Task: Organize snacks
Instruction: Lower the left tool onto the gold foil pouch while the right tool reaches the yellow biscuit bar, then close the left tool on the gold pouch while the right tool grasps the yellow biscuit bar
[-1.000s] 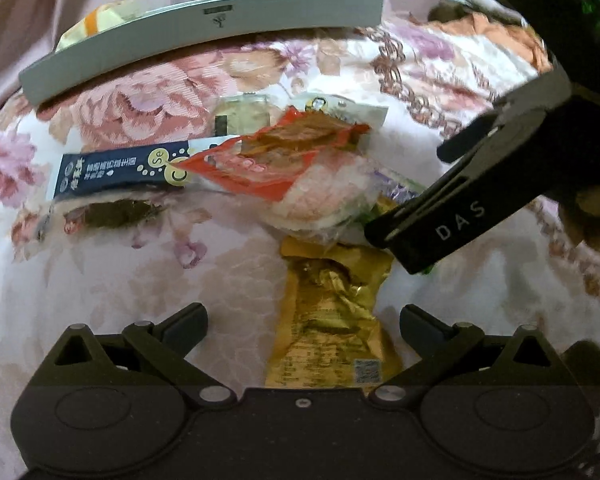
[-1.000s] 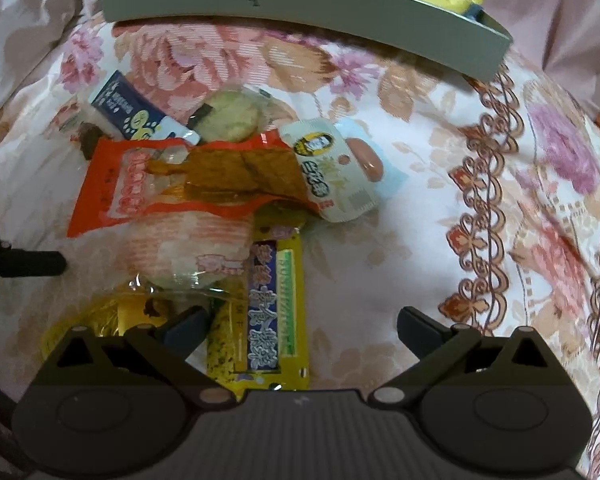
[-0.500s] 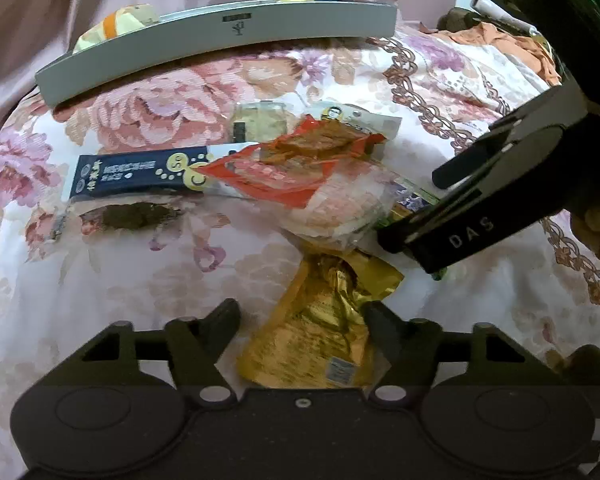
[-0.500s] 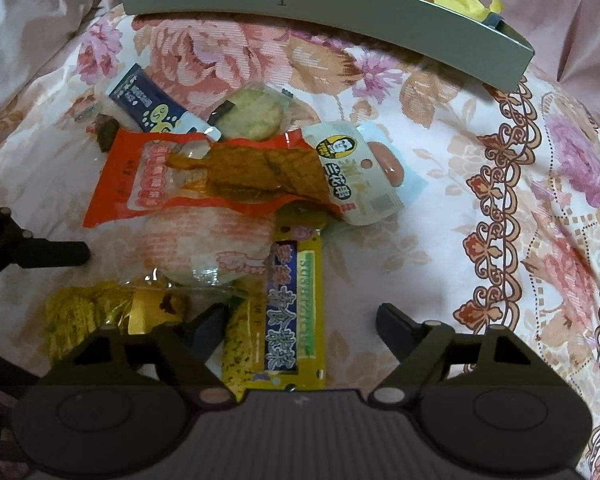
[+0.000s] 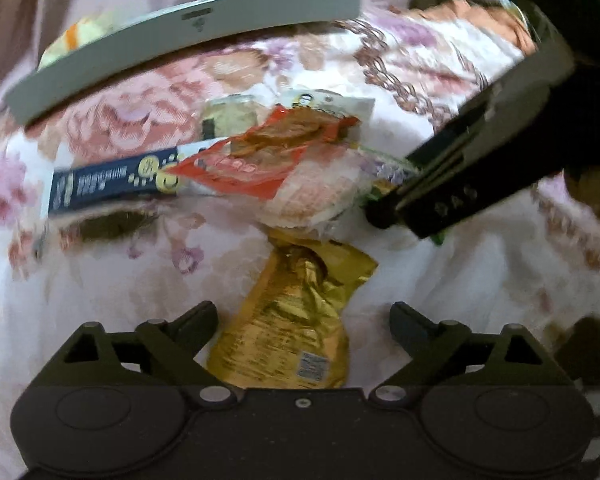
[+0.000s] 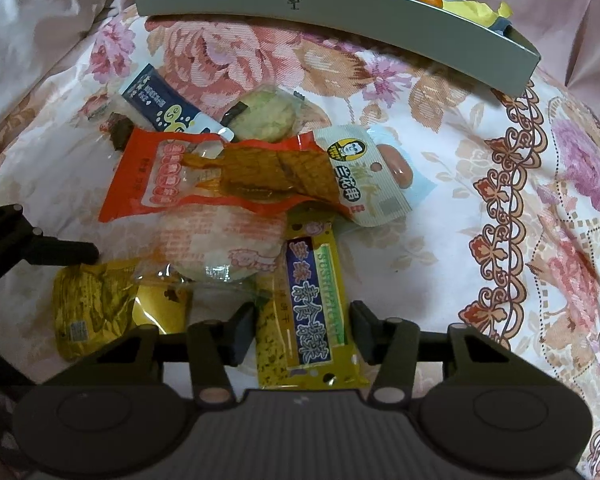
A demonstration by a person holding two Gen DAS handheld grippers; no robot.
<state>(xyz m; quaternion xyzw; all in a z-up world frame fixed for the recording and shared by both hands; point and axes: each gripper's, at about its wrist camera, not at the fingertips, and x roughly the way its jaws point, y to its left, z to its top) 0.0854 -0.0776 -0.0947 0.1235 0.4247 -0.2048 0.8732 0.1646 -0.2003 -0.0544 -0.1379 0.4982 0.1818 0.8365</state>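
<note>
A crumpled gold packet [image 5: 296,320] lies on the floral bedspread between the fingers of my left gripper [image 5: 304,314]. Those jaws are opening and stand wide, clear of the packet. A yellow-green packet with a blue label [image 6: 308,312] lies flat between the fingers of my right gripper [image 6: 304,320]. These jaws are closing and the pads are right at the packet's edges, which are not squeezed. In the left wrist view the right gripper [image 5: 440,200] reaches in from the right. The gold packet [image 6: 88,308] also shows in the right wrist view.
A grey tray [image 6: 340,12] holding snacks stands at the back. The heap holds a red packet [image 6: 152,184], a navy stick packet [image 6: 160,100], a white packet with a cartoon face [image 6: 364,168], a round pale cake [image 6: 268,116] and a clear-wrapped rice cracker [image 6: 220,244].
The left jaws narrowed around the gold packet, then spread again, and the packet now lies tilted. The right jaws have drawn in from wide to close beside the yellow-green packet.
</note>
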